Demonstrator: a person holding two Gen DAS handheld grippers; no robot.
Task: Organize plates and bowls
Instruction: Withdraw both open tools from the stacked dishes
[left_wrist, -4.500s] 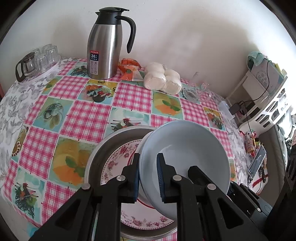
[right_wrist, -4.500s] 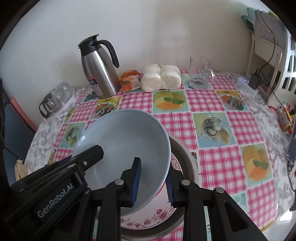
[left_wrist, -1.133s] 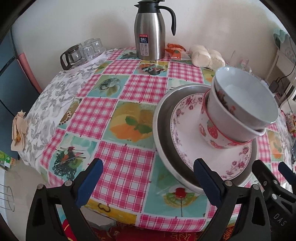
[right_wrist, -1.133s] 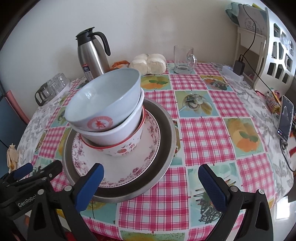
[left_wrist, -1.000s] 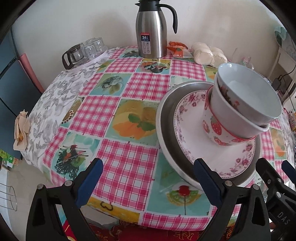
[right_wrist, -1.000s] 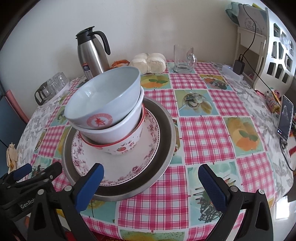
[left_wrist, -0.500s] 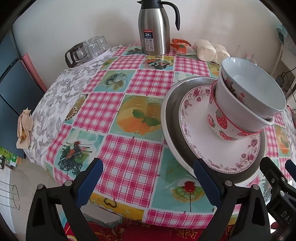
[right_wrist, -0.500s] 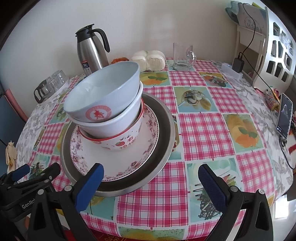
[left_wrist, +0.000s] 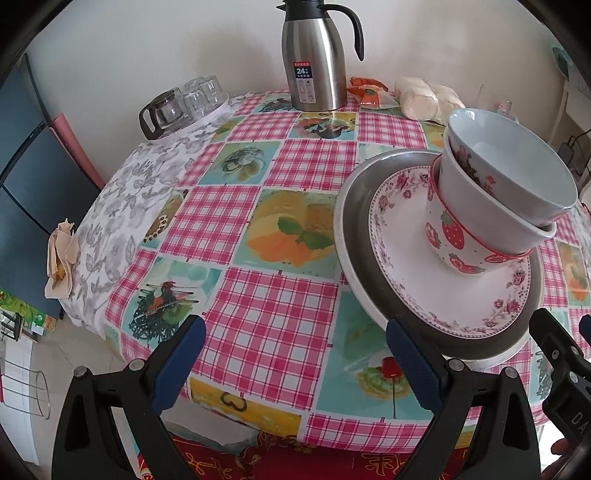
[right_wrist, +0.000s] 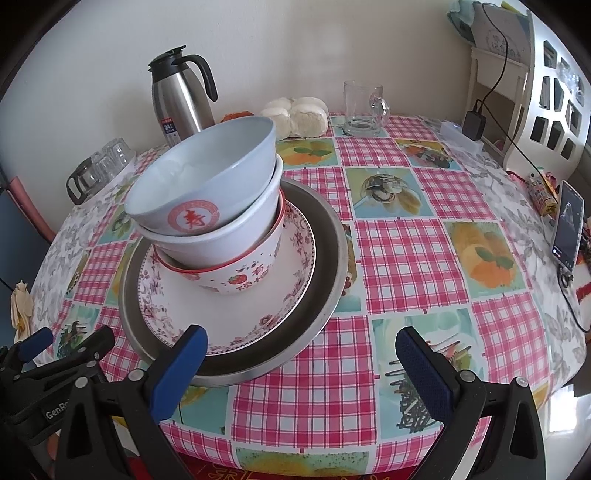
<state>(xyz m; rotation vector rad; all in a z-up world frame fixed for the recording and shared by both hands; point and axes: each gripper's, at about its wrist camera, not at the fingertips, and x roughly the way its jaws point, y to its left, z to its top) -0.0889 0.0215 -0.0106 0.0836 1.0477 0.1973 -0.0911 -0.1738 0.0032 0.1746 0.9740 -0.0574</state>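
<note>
A stack stands on the checked tablecloth: a steel pan holds a floral plate, a strawberry bowl, a white bowl and on top a pale blue bowl, tilted. In the left wrist view the pan, plate, strawberry bowl and blue bowl sit at the right. My left gripper is open and empty, short of the table's near edge. My right gripper is open and empty, just short of the pan's near rim.
A steel thermos, a glass pot with cups, buns, a snack packet and a glass mug stand along the table's far side. A phone lies at the right edge. A white shelf stands beyond.
Both grippers held the blue bowl over the stack 4.5 s ago; they have let go of it, opened wide and drawn back toward the table's near edge.
</note>
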